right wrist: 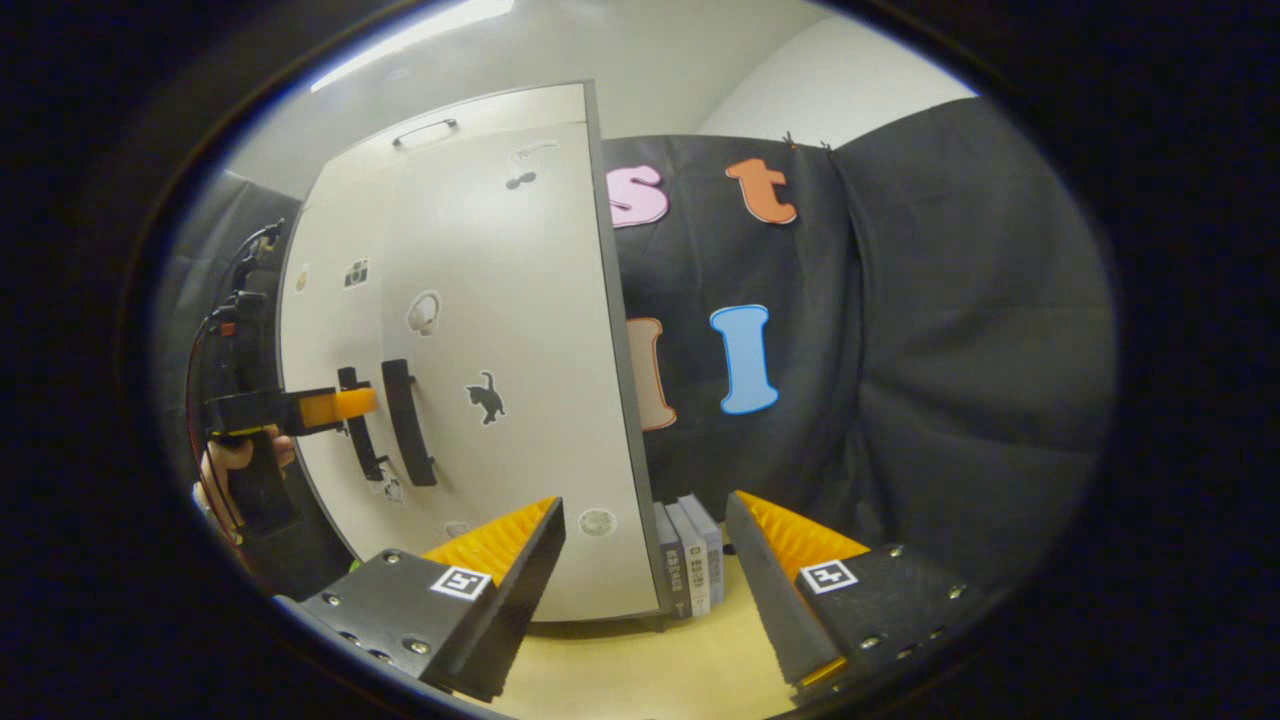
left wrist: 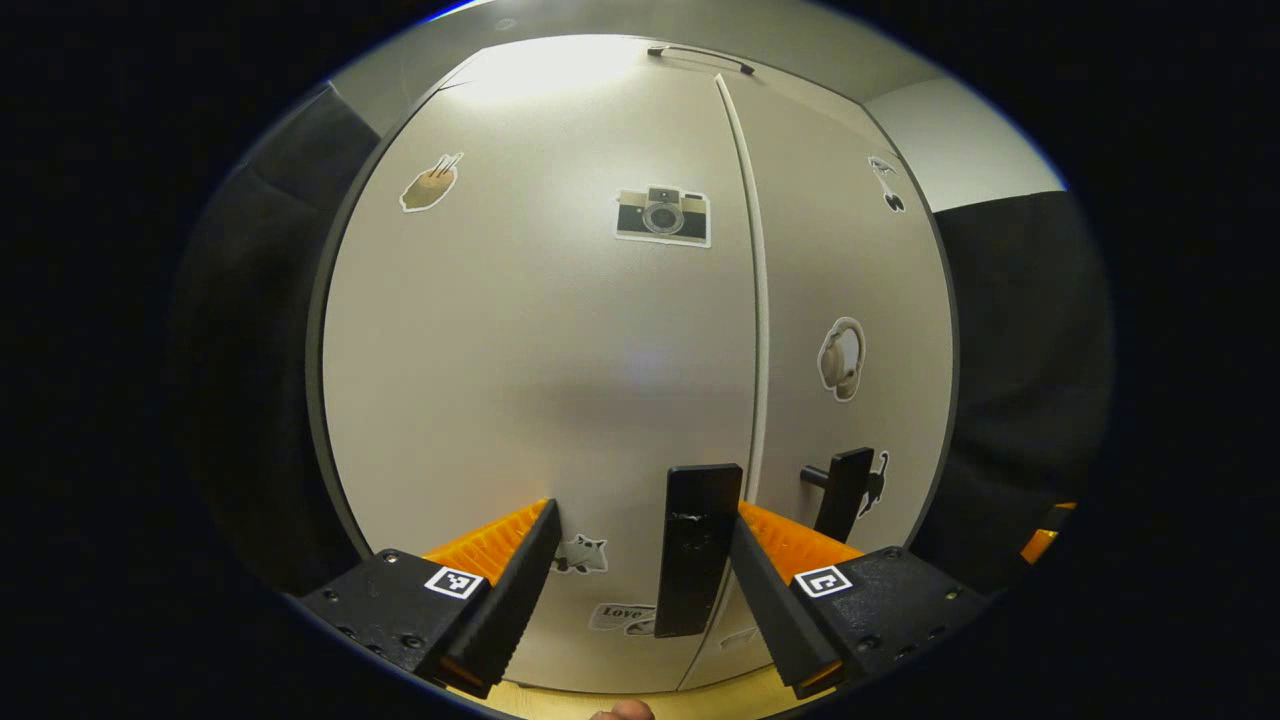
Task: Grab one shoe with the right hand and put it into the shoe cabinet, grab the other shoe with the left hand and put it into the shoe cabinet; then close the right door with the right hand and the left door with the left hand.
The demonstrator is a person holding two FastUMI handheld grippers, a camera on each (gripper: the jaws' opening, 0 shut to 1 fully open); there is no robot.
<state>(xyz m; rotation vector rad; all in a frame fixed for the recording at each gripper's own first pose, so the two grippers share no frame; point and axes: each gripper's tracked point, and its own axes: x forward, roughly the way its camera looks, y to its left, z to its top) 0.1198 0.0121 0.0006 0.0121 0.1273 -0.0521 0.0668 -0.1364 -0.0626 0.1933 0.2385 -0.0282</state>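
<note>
"Love" sticker (left wrist: 622, 616) low on the left door (left wrist: 520, 350)

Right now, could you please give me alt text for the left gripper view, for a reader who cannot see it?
The left gripper faces a closed white shoe cabinet, its open jaws either side of the left door's black handle. Stickers dot both doors, among them a camera sticker.

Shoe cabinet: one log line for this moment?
shoe cabinet doors shut | left hand-held gripper open at left handle | right hand-held gripper open, clear

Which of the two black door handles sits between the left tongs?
The left door's black bar handle stands between the open left tongs; the right door's black handle stands outside them, past the seam.
</note>
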